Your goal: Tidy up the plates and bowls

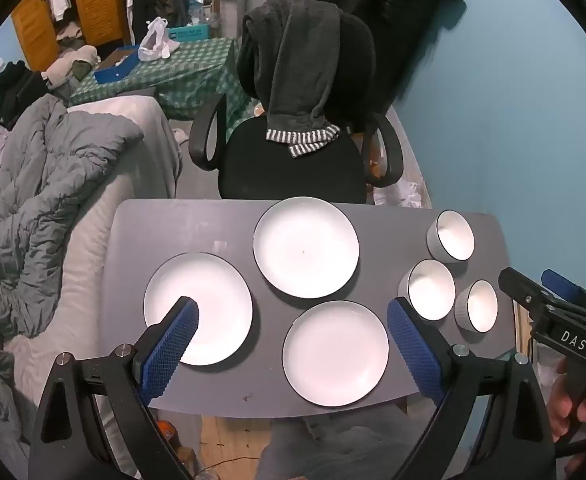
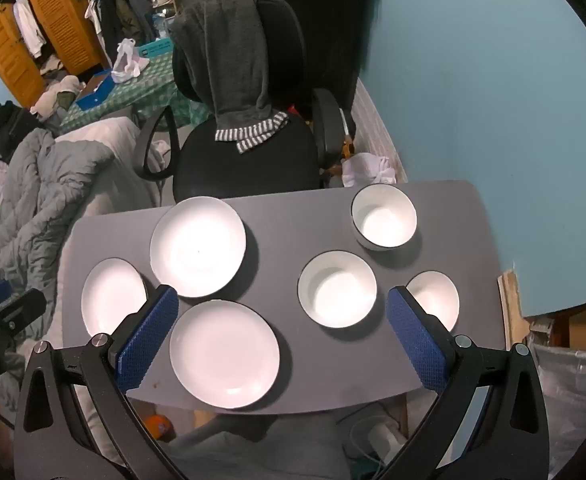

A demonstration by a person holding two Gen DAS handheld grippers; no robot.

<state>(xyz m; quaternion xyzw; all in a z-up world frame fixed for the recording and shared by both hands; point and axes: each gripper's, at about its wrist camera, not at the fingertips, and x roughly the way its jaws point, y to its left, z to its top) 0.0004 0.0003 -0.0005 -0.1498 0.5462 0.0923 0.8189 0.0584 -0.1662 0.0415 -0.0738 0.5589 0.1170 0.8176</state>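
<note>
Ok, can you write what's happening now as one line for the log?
plates: three, unstacked | bowls: three, unstacked | table: holds all | left gripper: open, empty | right gripper: open, empty

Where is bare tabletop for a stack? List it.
Free: the table's strip between far plate and far bowl; the far-left corner beyond the left plate. Crowded: the three bowls cluster right, near plate fills the front.

A grey table [image 2: 281, 240] carries three white plates [image 2: 224, 354] at its left. Three white bowls [image 2: 337, 294] sit apart at its right.
</note>
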